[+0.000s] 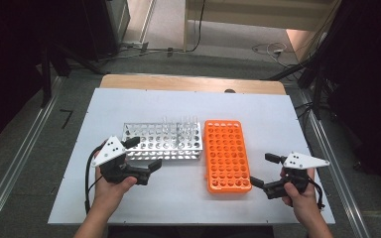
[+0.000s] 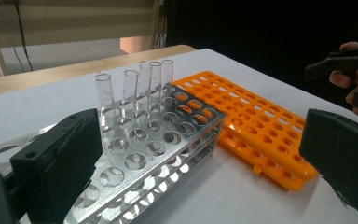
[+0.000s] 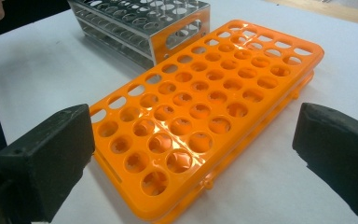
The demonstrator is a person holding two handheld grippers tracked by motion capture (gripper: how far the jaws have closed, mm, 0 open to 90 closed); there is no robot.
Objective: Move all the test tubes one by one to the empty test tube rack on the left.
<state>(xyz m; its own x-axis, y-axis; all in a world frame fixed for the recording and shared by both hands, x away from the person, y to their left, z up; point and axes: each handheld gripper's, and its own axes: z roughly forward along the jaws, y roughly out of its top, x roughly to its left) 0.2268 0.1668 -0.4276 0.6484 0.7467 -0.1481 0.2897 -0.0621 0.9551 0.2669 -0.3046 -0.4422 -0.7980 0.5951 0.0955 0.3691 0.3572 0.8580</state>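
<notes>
A silver metal tube rack (image 1: pixel 161 141) lies on the white table, with several clear test tubes (image 1: pixel 181 124) upright at its far right end. Against its right side lies an empty orange plastic rack (image 1: pixel 226 154). My left gripper (image 1: pixel 144 153) hovers open at the metal rack's near edge, with nothing between its jaws. In the left gripper view the tubes (image 2: pixel 140 88) stand in the metal rack (image 2: pixel 158 154), with the orange rack (image 2: pixel 247 116) beyond. My right gripper (image 1: pixel 264 170) stands open just right of the orange rack's near corner. The right gripper view looks over the orange rack (image 3: pixel 200 107) toward the metal rack (image 3: pixel 144 23).
The white table top (image 1: pixel 129 198) rests on a wooden table whose far edge (image 1: pixel 193 83) shows. Bare white surface lies in front of both racks and at the far side. Metal rails (image 1: pixel 15 168) run along the floor left and right, and cables (image 1: pixel 273 49) lie beyond.
</notes>
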